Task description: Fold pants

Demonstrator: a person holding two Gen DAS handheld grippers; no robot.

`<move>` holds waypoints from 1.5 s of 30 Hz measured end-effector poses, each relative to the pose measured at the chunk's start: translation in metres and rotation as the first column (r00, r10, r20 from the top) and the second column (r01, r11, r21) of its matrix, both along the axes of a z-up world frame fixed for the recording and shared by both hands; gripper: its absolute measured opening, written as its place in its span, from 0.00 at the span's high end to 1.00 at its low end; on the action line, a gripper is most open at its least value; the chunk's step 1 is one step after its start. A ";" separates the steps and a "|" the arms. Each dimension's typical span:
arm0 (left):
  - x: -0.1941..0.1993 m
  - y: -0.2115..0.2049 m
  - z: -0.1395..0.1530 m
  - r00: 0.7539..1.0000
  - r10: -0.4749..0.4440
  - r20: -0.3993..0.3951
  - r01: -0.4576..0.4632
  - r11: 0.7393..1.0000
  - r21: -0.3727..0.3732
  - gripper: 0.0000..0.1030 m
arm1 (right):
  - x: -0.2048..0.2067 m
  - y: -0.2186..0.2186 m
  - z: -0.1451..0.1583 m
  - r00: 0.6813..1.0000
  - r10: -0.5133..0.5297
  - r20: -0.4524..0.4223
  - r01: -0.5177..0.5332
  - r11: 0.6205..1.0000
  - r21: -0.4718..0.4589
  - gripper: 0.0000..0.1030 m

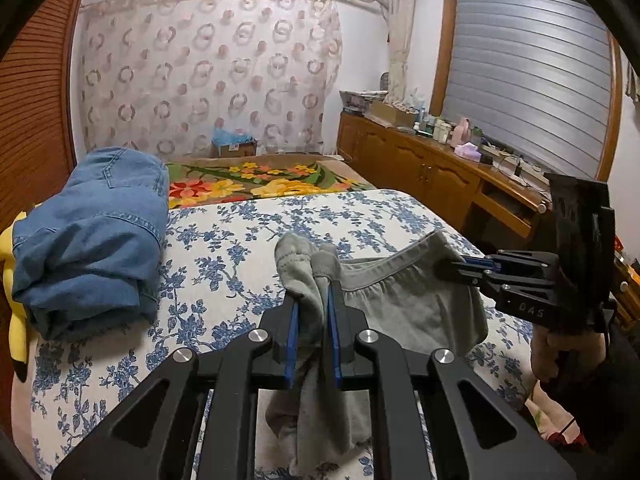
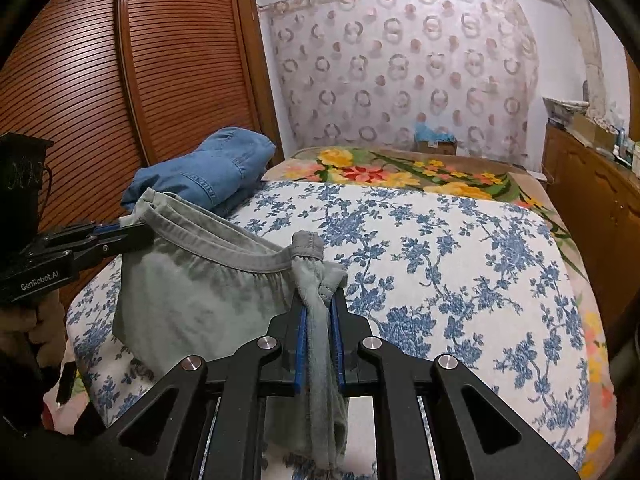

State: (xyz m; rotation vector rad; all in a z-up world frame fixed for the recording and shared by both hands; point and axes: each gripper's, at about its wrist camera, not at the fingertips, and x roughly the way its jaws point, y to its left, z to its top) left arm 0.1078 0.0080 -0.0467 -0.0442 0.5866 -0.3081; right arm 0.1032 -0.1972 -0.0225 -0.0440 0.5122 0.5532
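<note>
Both sets of jaws are clamped on cloth right now. Your left gripper (image 1: 313, 304) has a bunched end of the grey pants (image 1: 412, 308) pinched between its blue pads, and your right gripper (image 2: 319, 312) is doing the same on the other end of the waistband, so the pants hang stretched between the two, sagging over the near edge of the bed. You can see each gripper from the other one's camera too, biting the waistband corner.

Under the pants you've got the blue floral bedspread (image 2: 440, 264), pretty open in the middle. Off to the left side sits a folded pair of jeans (image 1: 92, 236), well apart from the grey pants, with something yellow (image 1: 10, 280) poking out beneath it.

Farther back there's a bright flowered blanket (image 1: 256, 182), then a cardboard box (image 1: 234, 148) with blue plastic stuffed in it against the patterned curtain (image 1: 208, 72). Along the right wall a wooden cabinet (image 1: 420, 164) is cluttered with bottles and boxes.
</note>
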 end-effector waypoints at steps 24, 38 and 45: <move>0.057 0.042 0.052 0.996 0.071 0.053 -0.069 0.997 -0.027 0.87 | 0.102 0.041 0.062 0.995 0.089 0.054 -0.089 0.996 0.005 0.89; 0.071 0.093 0.069 0.978 0.196 0.074 -0.195 0.980 -0.021 0.87 | 0.173 0.087 0.083 0.967 0.224 0.118 -0.224 0.974 -0.013 0.89; 0.092 0.121 0.076 0.964 0.251 0.087 -0.253 0.967 0.012 0.87 | 0.198 0.112 0.089 0.961 0.237 0.145 -0.236 0.971 -0.025 0.90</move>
